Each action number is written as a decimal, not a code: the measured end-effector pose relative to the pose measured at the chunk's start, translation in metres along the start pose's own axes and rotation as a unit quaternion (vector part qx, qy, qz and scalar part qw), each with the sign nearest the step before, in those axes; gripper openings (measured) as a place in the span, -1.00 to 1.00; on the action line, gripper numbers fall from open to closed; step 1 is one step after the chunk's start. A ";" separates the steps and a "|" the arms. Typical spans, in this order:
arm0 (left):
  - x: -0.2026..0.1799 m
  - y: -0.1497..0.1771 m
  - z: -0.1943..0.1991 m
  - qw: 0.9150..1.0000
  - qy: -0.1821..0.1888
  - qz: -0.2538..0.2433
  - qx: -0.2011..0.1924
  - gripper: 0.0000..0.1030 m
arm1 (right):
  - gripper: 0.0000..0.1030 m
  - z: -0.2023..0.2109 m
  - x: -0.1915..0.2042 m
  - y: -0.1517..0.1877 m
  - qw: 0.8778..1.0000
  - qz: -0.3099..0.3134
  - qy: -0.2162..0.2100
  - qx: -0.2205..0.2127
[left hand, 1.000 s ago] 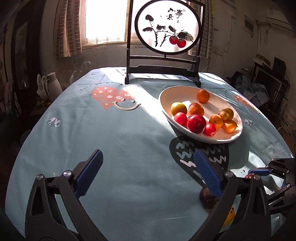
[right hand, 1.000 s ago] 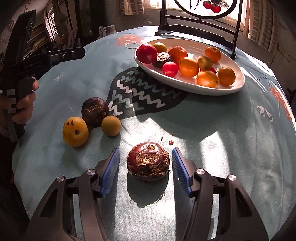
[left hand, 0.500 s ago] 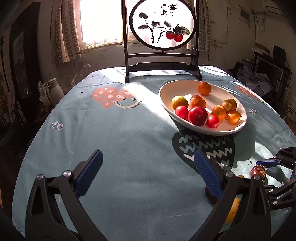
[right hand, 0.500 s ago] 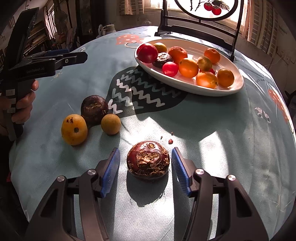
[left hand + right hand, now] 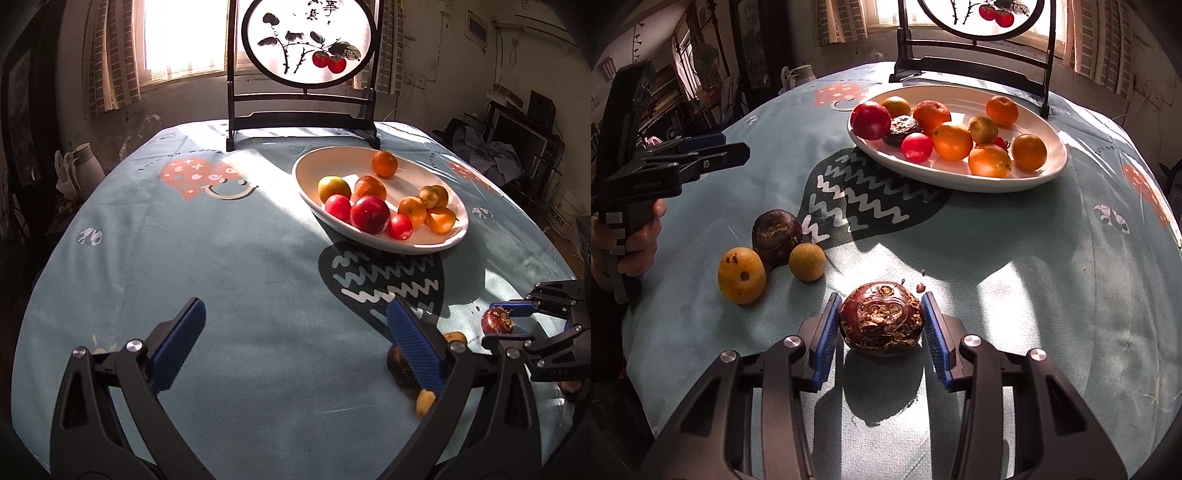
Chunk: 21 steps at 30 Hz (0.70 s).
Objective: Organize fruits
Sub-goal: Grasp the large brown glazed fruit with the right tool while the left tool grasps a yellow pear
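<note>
My right gripper (image 5: 881, 332) has its blue pads closed against both sides of a dark red fruit with a dried crusty top (image 5: 881, 320) on the tablecloth; it also shows in the left wrist view (image 5: 496, 320). Left of it lie a yellow fruit (image 5: 741, 275), a dark brown fruit (image 5: 776, 232) and a small tan fruit (image 5: 807, 261). A white oval plate (image 5: 1052, 166) holds several oranges and red fruits; it also shows in the left wrist view (image 5: 306, 184). My left gripper (image 5: 295, 350) is open and empty above the cloth.
A dark wooden stand with a round painted screen (image 5: 303, 40) stands at the table's far edge behind the plate. The round table has a light blue printed cloth (image 5: 221, 258). A white jug (image 5: 85, 166) stands off the table to the left.
My right gripper's fingers have closed in from a wide gap to touch the dark red fruit. The left gripper has tilted up and shifted slightly, staying open.
</note>
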<state>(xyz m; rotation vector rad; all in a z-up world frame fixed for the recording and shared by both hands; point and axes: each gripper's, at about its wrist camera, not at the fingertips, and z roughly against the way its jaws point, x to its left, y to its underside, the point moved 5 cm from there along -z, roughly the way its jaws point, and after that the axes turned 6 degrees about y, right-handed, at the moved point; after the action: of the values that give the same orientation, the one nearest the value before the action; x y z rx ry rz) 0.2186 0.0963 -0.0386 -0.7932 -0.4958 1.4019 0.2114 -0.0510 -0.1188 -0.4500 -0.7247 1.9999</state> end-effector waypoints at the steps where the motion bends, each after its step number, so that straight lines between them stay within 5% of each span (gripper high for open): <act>1: -0.007 0.005 0.003 1.000 0.031 -0.004 0.007 0.95 | -0.14 0.001 -0.003 -0.001 1.000 -0.009 -0.001 -0.003; 5: -0.041 0.029 0.018 0.991 0.128 -0.027 0.026 0.92 | -0.14 -0.001 -0.013 -0.001 0.999 -0.033 0.000 0.001; 8: -0.067 0.048 0.024 0.986 0.156 -0.047 0.039 0.76 | -0.14 -0.002 -0.014 -0.001 0.999 -0.037 0.003 0.005; 14: -0.097 0.069 0.003 0.982 0.146 -0.078 0.092 0.32 | -0.14 -0.002 -0.013 0.001 0.999 -0.032 0.002 0.006; 21: -0.091 0.064 -0.009 0.985 0.131 -0.055 0.100 0.22 | -0.14 -0.002 -0.010 0.001 1.000 -0.025 0.001 0.006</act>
<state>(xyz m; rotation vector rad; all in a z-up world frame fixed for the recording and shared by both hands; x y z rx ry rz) 0.1703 0.0042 -0.0793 -0.7603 -0.1884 1.2021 0.2168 -0.0589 -0.1212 -0.4239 -0.7161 1.9553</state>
